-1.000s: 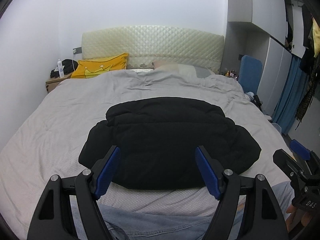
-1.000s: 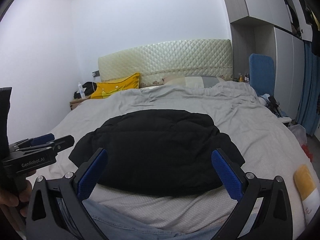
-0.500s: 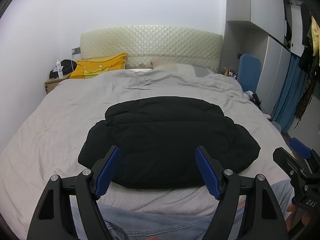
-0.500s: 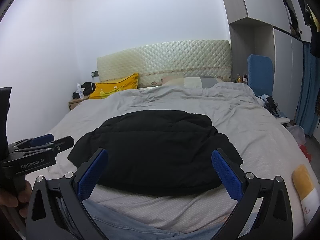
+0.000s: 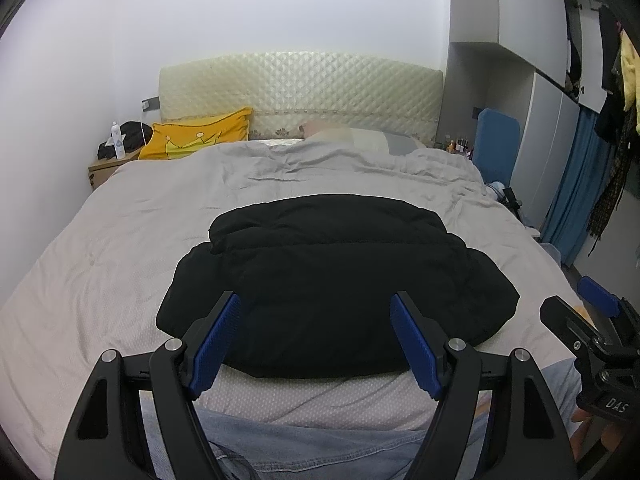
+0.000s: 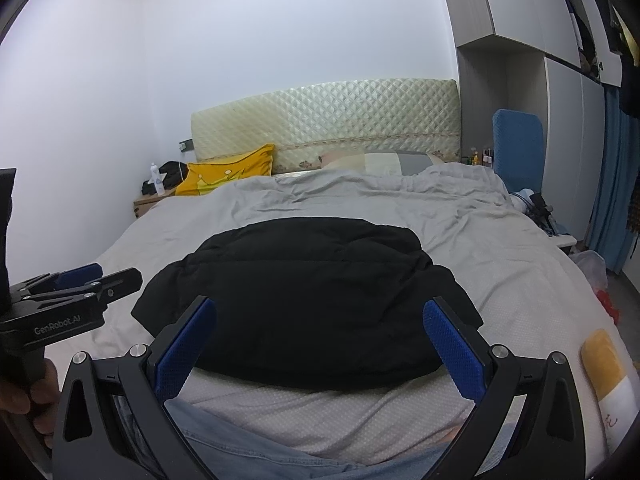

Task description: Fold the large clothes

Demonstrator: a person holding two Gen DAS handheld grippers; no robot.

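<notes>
A black jacket (image 5: 336,284) is lying folded near the bed's (image 5: 100,264) foot edge. The left gripper (image 5: 316,328) and right gripper (image 6: 320,332) are hovering above that edge, both spread wide, holding nothing.

One black jacket (image 5: 332,284), two tools (image 5: 316,336) (image 6: 320,340), one yellow pillow (image 5: 200,138).
</notes>
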